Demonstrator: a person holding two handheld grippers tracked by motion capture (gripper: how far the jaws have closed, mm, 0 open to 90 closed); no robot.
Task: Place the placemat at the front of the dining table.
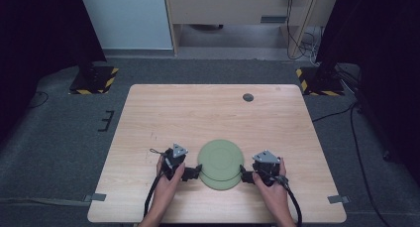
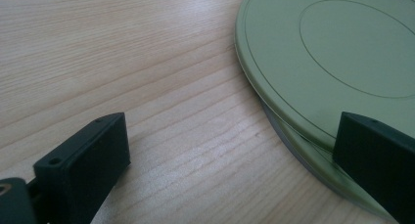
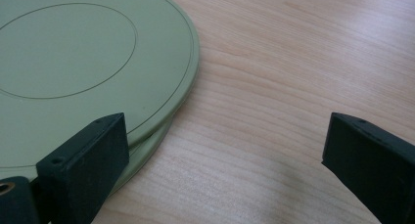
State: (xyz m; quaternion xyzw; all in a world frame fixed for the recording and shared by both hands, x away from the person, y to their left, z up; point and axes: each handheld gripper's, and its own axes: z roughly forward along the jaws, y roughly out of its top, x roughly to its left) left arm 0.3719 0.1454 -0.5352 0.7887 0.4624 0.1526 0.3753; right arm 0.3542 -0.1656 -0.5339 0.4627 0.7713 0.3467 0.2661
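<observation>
Two flat green round discs lie stacked and slightly offset on the wooden table (image 1: 218, 113); the upper disc (image 1: 220, 157) (image 2: 337, 53) (image 3: 73, 62) covers most of the lower disc (image 1: 221, 183) (image 2: 323, 165) (image 3: 147, 148), whose edge peeks out near me. My left gripper (image 1: 194, 172) (image 2: 230, 165) stands open at the stack's left edge, its right jaw over the rim. My right gripper (image 1: 246, 176) (image 3: 225, 160) is open at the stack's right edge, its left jaw over the rim. Nothing is held.
A small dark round spot (image 1: 248, 97) sits near the table's far edge. Grey tape tabs (image 1: 337, 199) mark the near corners. Black stands with yellow-striped bases (image 1: 94, 78) flank the table on grey carpet.
</observation>
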